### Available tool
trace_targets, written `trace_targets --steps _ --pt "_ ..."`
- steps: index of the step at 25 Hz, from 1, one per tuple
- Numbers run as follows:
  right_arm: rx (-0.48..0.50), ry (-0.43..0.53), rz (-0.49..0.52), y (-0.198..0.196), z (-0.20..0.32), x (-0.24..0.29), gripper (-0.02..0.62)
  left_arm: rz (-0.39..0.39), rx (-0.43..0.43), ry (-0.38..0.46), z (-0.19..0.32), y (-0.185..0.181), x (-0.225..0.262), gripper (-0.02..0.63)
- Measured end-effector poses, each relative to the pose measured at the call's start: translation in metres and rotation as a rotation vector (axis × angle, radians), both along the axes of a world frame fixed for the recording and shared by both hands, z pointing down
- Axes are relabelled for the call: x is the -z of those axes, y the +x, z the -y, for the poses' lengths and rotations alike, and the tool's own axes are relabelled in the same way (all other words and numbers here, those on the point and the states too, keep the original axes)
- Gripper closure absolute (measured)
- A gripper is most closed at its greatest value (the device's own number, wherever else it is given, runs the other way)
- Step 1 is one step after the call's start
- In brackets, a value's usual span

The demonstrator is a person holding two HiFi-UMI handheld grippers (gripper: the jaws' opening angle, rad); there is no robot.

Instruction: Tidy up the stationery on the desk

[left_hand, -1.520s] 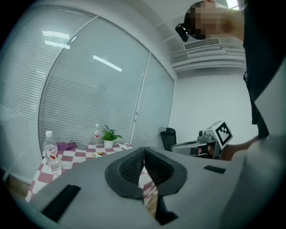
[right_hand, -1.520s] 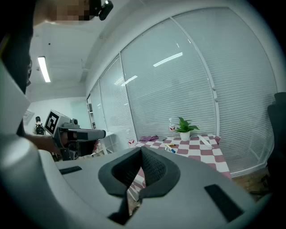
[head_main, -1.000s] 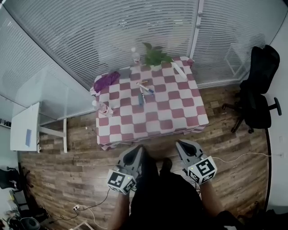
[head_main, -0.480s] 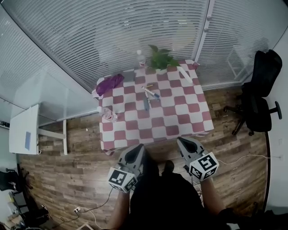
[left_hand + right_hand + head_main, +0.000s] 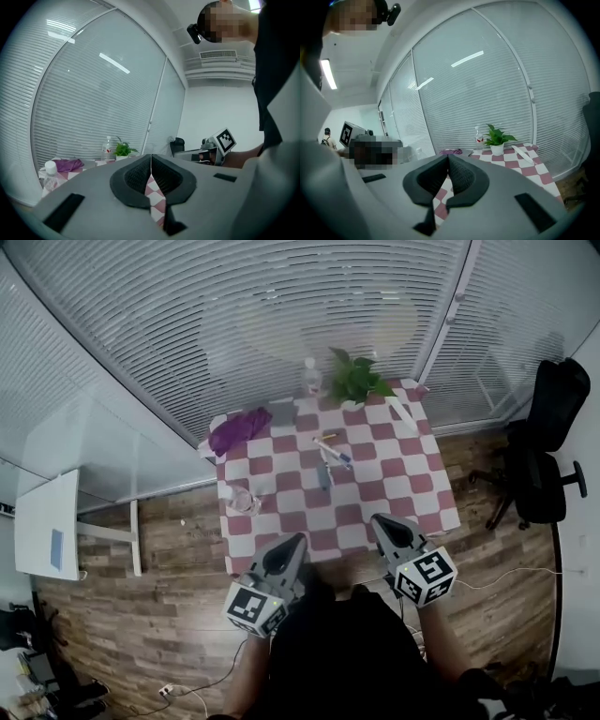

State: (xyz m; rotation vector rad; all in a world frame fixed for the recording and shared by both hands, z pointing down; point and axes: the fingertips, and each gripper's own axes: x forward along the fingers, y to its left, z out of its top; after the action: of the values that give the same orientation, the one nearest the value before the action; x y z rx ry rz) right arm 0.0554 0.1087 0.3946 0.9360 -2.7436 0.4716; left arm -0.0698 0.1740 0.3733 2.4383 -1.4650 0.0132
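Tongs, pair: left gripper (image 5: 298,540) and right gripper (image 5: 378,519), each with jaws pressed together and nothing between them, held side by side with tips at the near edge of the desk (image 5: 398,488). Stationery, loose: pens (image 5: 334,450) in a small scatter at mid-desk on the checked cloth. One white-barrelled pen lies slantwise, a blue-grey pen (image 5: 323,474) lies just on the person's side of it, and a short yellowish piece lies beyond. All are well apart from both grippers. Handling, judged: light, stiff, slim and not fragile; the smooth round barrels are likely to roll or skid on the cloth if nudged sideways. Best hold, judged: across the barrel near its middle, jaws coming from above and square to its length, one pen at a time where they lie close. Possible further item: long white object (image 5: 403,414) near the far right corner, kind unclear. Other contents: purple cloth (image 5: 239,430) at far left, grey flat item (image 5: 281,412) beside it, upright bottle (image 5: 310,379), potted plant (image 5: 356,381), clear bottle (image 5: 241,500) at the left edge. Change from the earlier head view: the desk now lies closer beneath the grippers, whose tips reach its front edge where before they hung over bare floor short of it. The jaws are closed as before, and the desk's contents keep their arrangement.
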Motion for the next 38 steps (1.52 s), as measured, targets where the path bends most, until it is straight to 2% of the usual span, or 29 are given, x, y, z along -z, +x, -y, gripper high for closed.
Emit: trace_targets --steps 4,10,14,17,24,27,32,38 --pt "-0.051 -0.025 -0.005 -0.024 0.016 -0.005 0.574 -0.010 -0.054 0.005 0.011 -0.019 0.000 0.572" --pt "-0.109 -0.075 -0.017 -0.049 0.025 -0.022 0.574 0.003 -0.123 -0.042 0.027 -0.043 -0.021 0.572" --pt "-0.111 -0.110 -0.055 -0.050 0.031 -0.037 0.574 -0.036 -0.143 -0.078 0.041 -0.045 -0.029 0.572" --pt "-0.112 -0.122 -0.082 -0.043 0.048 -0.048 0.574 -0.029 -0.145 -0.081 0.054 -0.043 -0.030 0.572" --pt "-0.065 -0.122 -0.119 -0.037 0.108 -0.060 0.574 -0.021 -0.064 -0.078 0.084 -0.034 -0.015 0.572" --pt "-0.005 -0.119 -0.140 -0.041 0.131 -0.068 0.574 -0.005 -0.013 -0.075 0.097 -0.032 -0.012 0.572" --pt "0.115 -0.114 -0.176 -0.051 0.162 -0.092 0.574 -0.031 0.090 -0.094 0.123 -0.024 -0.017 0.572" --pt "0.189 -0.108 -0.252 -0.052 0.197 -0.135 0.573 -0.010 0.145 -0.102 0.139 -0.013 -0.027 0.572"
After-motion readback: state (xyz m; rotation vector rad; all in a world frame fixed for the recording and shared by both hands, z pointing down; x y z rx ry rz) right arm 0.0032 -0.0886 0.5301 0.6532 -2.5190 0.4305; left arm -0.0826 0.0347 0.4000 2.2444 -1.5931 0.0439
